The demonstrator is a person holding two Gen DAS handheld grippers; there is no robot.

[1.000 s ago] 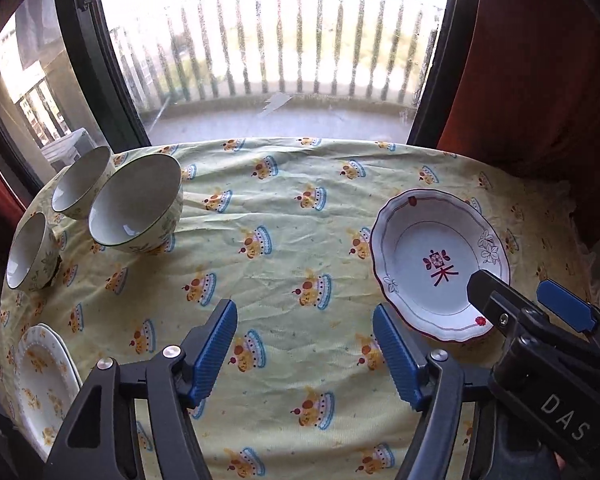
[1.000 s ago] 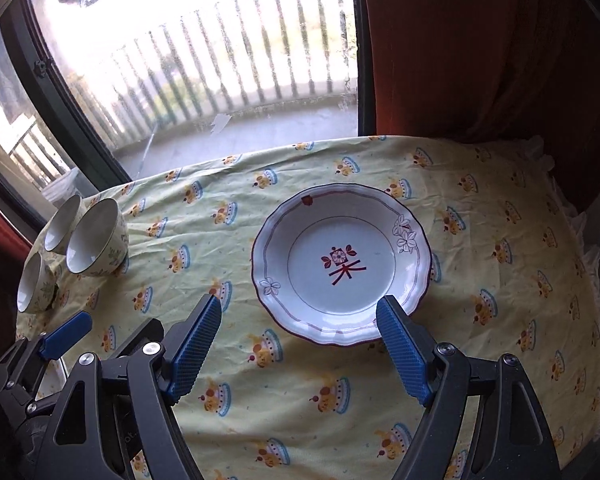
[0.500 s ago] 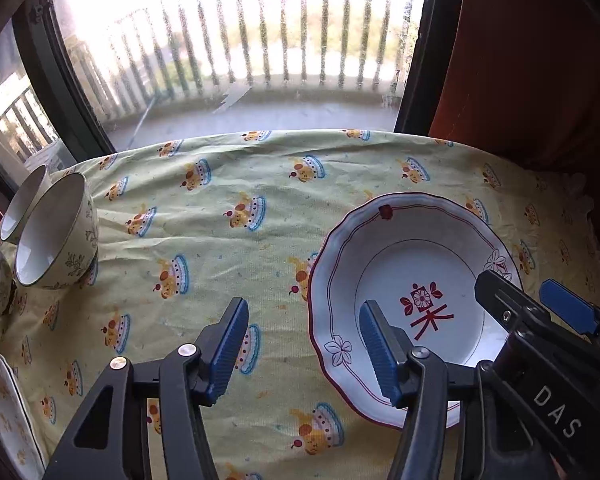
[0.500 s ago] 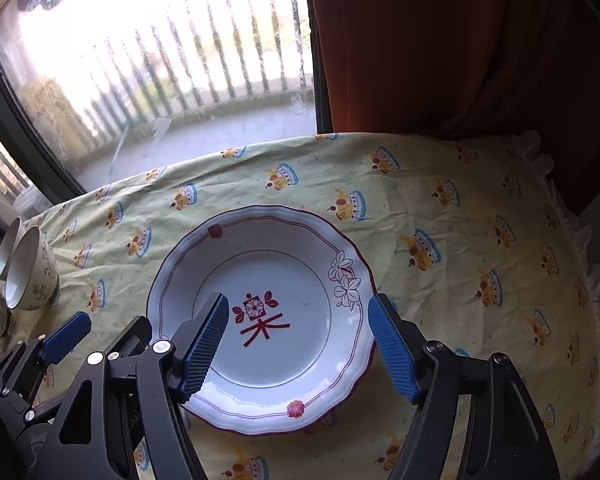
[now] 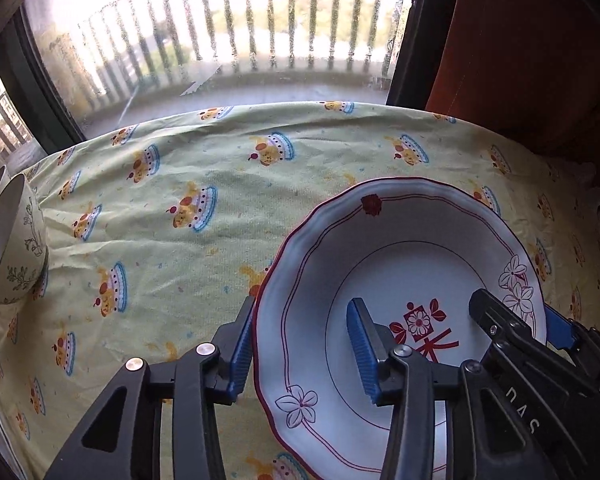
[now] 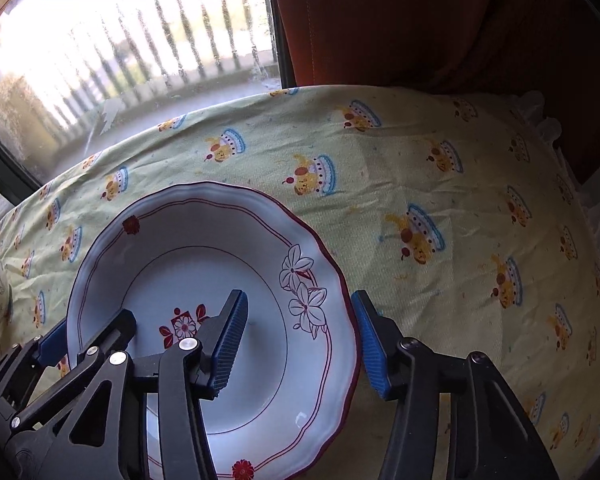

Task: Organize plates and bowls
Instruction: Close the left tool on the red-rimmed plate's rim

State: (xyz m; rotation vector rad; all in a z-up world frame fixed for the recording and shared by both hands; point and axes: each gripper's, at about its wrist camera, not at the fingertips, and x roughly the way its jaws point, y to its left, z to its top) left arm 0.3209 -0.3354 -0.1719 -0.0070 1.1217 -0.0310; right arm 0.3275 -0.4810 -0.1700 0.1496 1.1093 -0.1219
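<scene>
A white deep plate (image 5: 388, 248) with a red rim line, flowers and a red character lies on the yellow tablecloth; it also shows in the right wrist view (image 6: 172, 240). My left gripper (image 5: 304, 344) is open and straddles the plate's left rim, one finger outside, one inside. My right gripper (image 6: 300, 340) is open and straddles the plate's right rim the same way. Each gripper shows in the other's view, the right one (image 5: 516, 320) and the left one (image 6: 84, 336). A floral bowl (image 5: 16, 248) stands at the far left.
The yellow tablecloth (image 5: 220, 168) with a cake print covers the round table. A window with a balcony railing (image 5: 236, 40) is behind the table. A red curtain (image 6: 420, 20) hangs at the back right. The table's frilled right edge (image 6: 596, 216) is near.
Both grippers have moved forward and down to the plate. They now straddle its left and right rims. The bowls have slid toward the left edge of view.
</scene>
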